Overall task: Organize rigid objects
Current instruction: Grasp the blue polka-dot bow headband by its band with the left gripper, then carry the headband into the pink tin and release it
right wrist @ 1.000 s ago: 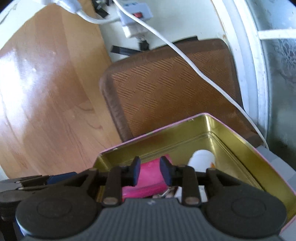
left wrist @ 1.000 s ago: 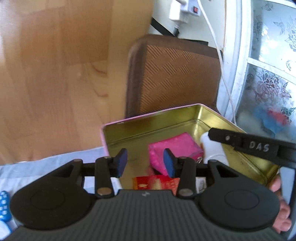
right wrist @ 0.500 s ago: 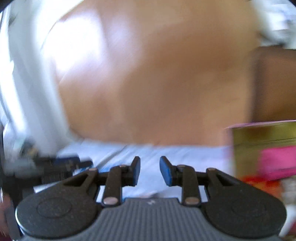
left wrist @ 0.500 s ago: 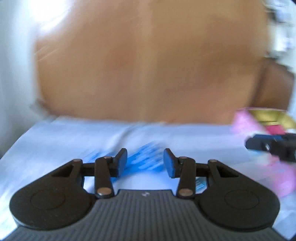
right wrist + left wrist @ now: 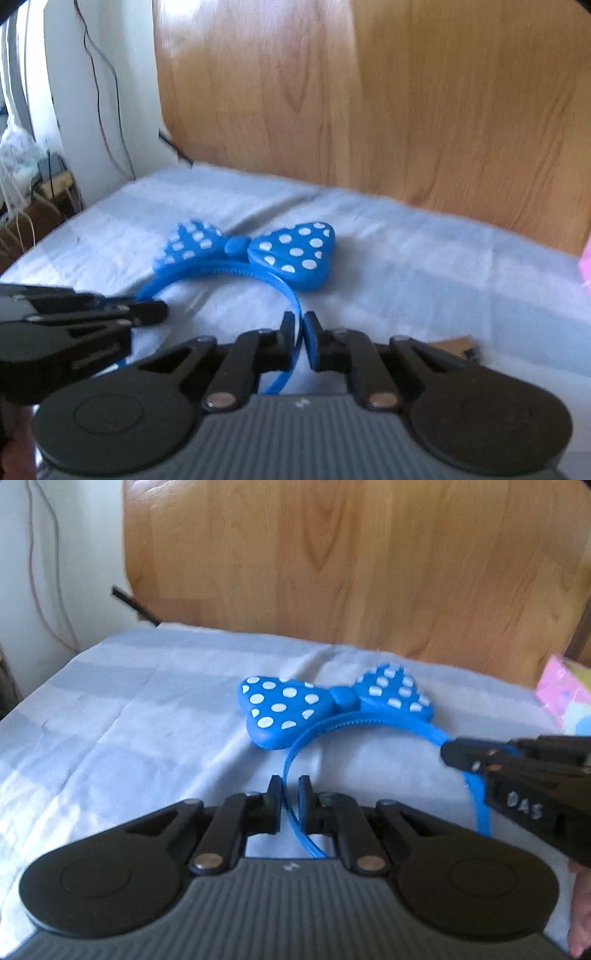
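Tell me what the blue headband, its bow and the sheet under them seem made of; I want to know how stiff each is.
Headband: looks like hard moulded plastic, a thin smooth arc holding its curve. Bow: probably solid plastic or rubbery foam, thick rounded lobes, matte blue with white dots. Sheet: woven cloth, pale, creased and wrinkled.

— What's different from a second ago?
— I've swung away from the gold tin. My left gripper (image 5: 290, 794) and right gripper (image 5: 300, 330) have just closed, each on a leg of the blue headband (image 5: 369, 720).
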Demonstrator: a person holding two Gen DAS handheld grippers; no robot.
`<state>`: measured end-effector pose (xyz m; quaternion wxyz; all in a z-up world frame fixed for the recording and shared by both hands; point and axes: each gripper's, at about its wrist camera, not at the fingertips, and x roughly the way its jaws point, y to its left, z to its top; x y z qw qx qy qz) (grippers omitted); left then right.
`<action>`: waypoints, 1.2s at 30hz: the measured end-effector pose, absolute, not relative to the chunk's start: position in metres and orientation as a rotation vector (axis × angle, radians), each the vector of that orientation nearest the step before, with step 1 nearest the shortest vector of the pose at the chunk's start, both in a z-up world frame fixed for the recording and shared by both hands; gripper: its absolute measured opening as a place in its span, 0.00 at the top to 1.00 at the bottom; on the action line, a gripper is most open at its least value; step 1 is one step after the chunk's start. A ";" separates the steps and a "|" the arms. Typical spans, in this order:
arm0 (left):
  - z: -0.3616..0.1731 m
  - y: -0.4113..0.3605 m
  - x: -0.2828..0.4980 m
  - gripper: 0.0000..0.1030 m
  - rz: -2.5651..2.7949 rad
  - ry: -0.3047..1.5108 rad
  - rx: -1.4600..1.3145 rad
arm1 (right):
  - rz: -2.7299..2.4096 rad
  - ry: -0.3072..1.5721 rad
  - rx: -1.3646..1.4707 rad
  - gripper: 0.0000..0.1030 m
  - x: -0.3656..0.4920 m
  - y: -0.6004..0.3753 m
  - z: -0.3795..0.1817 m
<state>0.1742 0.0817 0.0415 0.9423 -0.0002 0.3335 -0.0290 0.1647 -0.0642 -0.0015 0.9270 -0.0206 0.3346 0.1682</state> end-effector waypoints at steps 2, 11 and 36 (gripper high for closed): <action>0.056 0.061 0.175 0.91 -0.088 0.643 0.030 | 0.317 0.623 -0.034 0.92 0.159 -0.078 0.013; 0.123 -0.089 0.171 0.91 -0.328 0.515 0.110 | 0.091 0.484 0.027 0.92 0.130 -0.217 0.070; 0.102 -0.296 0.176 0.87 -0.488 0.579 0.287 | -0.166 0.505 0.158 0.87 0.093 -0.423 0.041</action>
